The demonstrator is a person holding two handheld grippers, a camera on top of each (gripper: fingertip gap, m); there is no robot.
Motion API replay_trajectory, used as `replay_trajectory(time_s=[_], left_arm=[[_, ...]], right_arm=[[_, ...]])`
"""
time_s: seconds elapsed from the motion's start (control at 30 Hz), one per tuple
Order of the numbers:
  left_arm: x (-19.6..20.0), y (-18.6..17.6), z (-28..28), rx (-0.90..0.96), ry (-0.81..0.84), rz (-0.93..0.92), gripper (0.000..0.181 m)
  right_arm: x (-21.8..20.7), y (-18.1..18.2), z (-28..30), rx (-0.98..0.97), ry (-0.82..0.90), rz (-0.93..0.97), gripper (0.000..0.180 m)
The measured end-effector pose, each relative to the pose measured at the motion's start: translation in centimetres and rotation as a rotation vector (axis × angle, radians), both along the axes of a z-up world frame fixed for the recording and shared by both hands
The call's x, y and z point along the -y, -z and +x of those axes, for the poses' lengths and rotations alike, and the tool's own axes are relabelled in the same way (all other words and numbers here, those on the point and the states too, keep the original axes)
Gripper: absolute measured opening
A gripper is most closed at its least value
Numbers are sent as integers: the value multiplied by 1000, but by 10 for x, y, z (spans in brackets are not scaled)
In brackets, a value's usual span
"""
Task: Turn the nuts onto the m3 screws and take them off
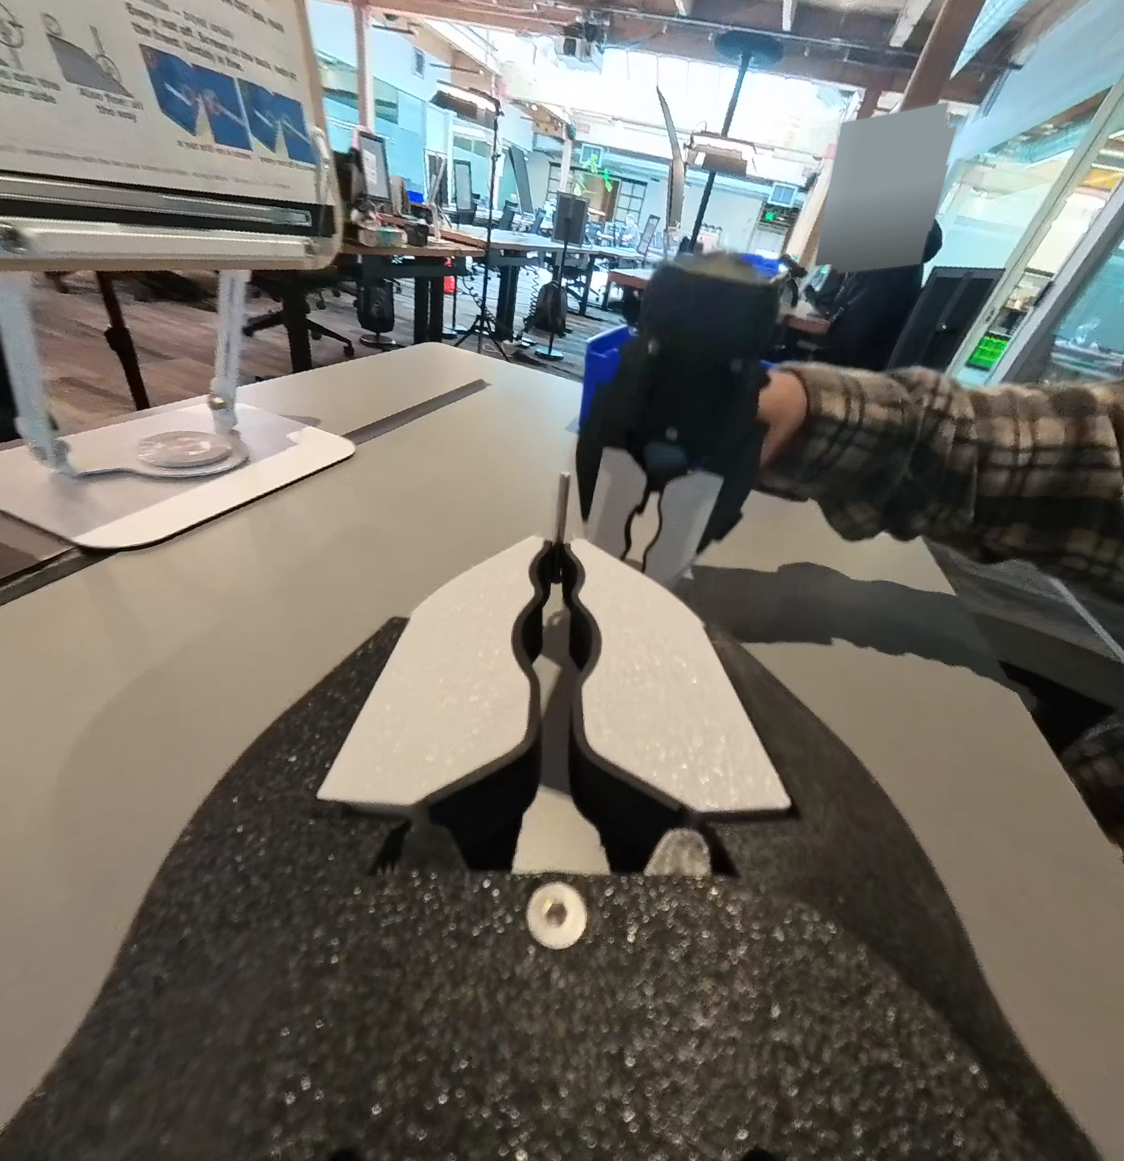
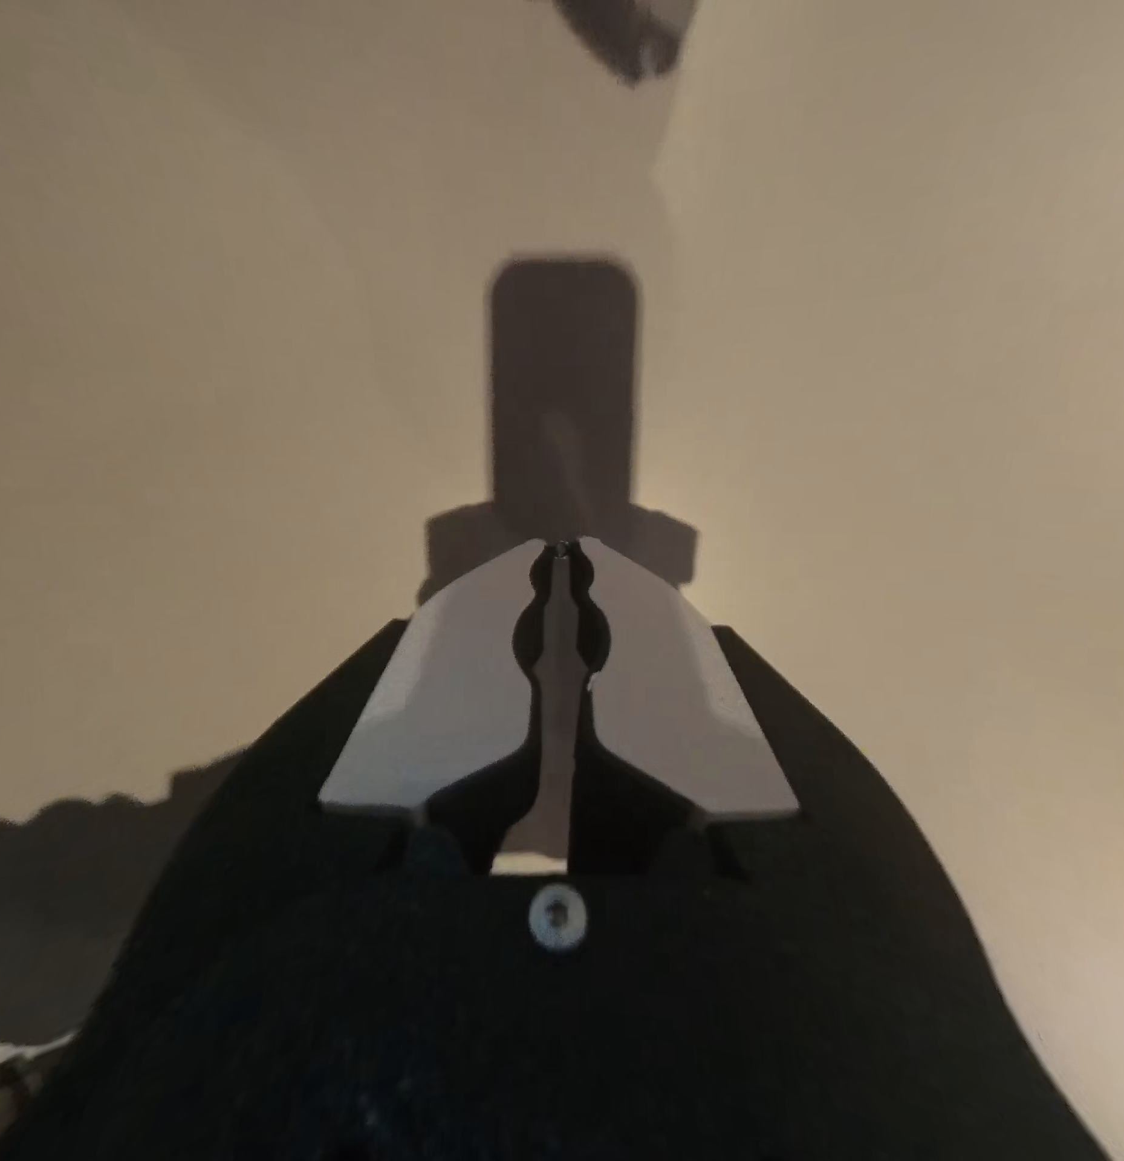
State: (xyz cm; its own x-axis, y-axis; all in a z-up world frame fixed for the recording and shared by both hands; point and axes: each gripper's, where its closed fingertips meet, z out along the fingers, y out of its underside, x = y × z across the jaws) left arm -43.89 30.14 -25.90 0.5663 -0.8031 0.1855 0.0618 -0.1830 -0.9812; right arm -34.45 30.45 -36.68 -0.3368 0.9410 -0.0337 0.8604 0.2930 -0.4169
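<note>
My left wrist view is bright: daylight floods in from the far windows, blown out white overhead. The worktop [image 1: 232, 659] shows a soft sheen, and the right tongs [image 1: 663, 568] cast a dark shadow across it. Edges bow with wide-angle distortion; the sleeve [image 1: 961, 452] smears. My right wrist view is dim, warm-toned and soft, with hard shadows on the worktop [image 2: 232, 377].

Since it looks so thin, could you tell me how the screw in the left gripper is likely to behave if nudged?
The screw looks like stiff metal, so it is unlikely to bend. Only its lower end sits between the left gripper tips, so a sideways nudge might pivot it. If dropped, it would probably roll.
</note>
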Motion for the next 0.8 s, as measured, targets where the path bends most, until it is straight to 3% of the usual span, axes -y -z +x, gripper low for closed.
replay_trajectory(time_s=[0.27,0.4,0.53,0.8], left_arm=[[17,7,42,-65,67,28,2],[21,13,53,-123,72,48,2],[23,12,57,-109,81,51,2],[26,7,59,-100,90,70,2]], right_arm=[[11,-112,9,-144,0,64,5],[27,-151,-6,-160,-68,83,5],[33,-160,-25,-119,-128,113,5],[38,-139,-44,-54,-192,132,5]])
